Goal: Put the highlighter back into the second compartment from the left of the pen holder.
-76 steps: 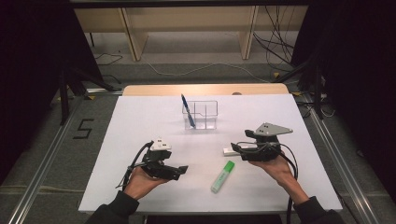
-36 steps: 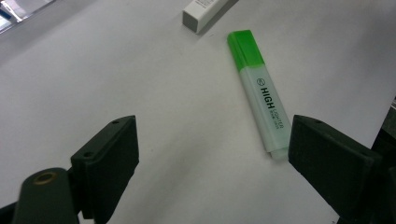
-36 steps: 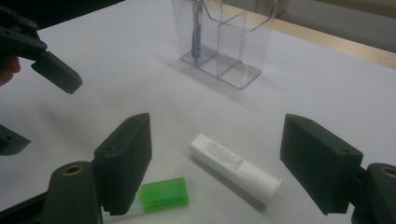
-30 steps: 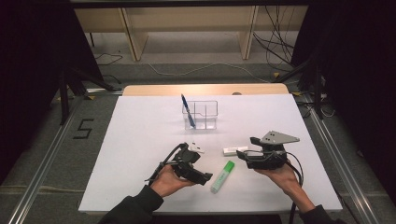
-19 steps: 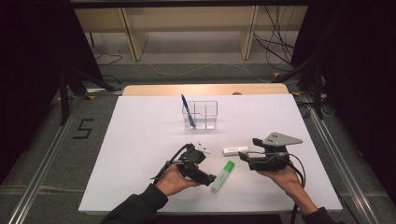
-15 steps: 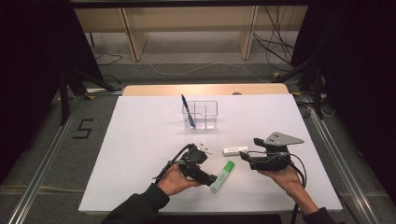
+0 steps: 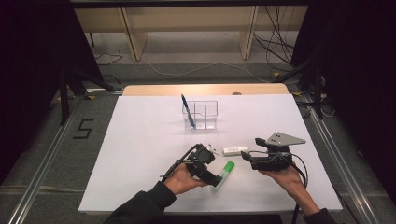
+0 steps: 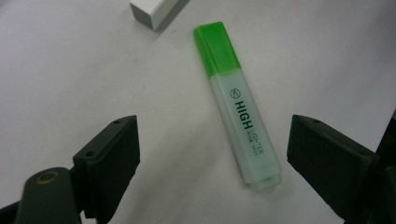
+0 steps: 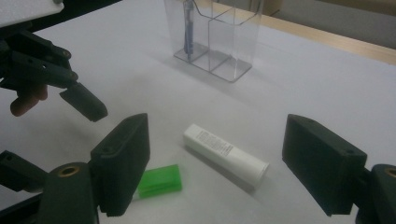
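Left gripper [image 8: 212, 154] gapes wide over the highlighter [image 8: 236, 105], lying flat near the tabletop's front edge. Right gripper [image 9: 215, 163] likewise agape, holding nothing. Risk: jaws closing off-centre could skid the highlighter away.

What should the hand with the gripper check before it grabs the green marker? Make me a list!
1. Left gripper open wide enough: ok, both jaws stand apart.
2. Green highlighter between the jaws: ok, it lies flat on the table, nearer one jaw.
3. Jaws touching it yet: not ok, gaps on both sides.
4. White tube out of the way: ok, it lies apart, beyond the cap end.
5. Right gripper clear: ok, open and holding nothing.
6. Clear organizer has room: ok, only a blue pen stands in it.
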{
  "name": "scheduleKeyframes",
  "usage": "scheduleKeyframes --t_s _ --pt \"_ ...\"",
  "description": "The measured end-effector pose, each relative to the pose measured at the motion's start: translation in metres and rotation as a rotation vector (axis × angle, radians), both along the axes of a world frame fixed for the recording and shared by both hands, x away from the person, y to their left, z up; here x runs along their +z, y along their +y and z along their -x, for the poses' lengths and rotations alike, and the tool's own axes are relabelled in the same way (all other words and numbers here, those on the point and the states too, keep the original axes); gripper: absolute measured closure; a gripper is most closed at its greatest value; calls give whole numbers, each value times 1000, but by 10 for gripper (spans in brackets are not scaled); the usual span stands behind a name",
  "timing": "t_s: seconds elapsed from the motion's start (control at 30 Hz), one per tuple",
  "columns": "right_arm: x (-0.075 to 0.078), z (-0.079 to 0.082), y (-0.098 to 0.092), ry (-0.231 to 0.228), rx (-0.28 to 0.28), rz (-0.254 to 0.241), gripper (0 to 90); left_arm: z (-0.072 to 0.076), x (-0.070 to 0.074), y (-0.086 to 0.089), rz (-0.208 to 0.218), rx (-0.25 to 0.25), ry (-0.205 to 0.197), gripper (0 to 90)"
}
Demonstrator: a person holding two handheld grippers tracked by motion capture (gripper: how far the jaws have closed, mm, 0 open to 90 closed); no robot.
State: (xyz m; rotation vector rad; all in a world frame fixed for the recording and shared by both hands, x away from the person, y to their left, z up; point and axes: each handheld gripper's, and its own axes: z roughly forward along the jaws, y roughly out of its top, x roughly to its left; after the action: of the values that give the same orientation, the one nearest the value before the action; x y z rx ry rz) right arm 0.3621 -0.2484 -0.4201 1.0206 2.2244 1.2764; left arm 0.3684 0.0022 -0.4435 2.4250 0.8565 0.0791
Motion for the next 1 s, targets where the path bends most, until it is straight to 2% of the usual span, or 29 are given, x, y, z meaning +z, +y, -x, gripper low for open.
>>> scheduleKeyframes --t_s 0.17,0.23,0.33,0.53,0.57,0.7,0.83,1.0 --pt "0 -2 -1 -5 0 0 242 -4 -1 -6 -26 -19 12 175" --pt "-1 -3 -1 -3 0 0 242 -5 -2 -9 -14 -10 25 187" --pt "0 -5 -1 -2 -4 1 242 -5 -2 -13 -33 -25 25 201" --pt "0 -6 -2 -4 -4 4 241 -4 -3 -19 -67 -57 34 278" --pt "0 -6 -2 -2 -7 8 241 -4 -4 -20 -60 -47 39 295" --pt "0 -6 -4 -8 -11 18 241 -4 -8 -24 -72 -61 58 331" --pt "0 -7 -4 -5 -18 19 240 -2 -10 -27 -92 -73 46 359" --pt "-1 -7 -6 -2 -24 21 240 -1 -12 -29 -88 -79 38 398"
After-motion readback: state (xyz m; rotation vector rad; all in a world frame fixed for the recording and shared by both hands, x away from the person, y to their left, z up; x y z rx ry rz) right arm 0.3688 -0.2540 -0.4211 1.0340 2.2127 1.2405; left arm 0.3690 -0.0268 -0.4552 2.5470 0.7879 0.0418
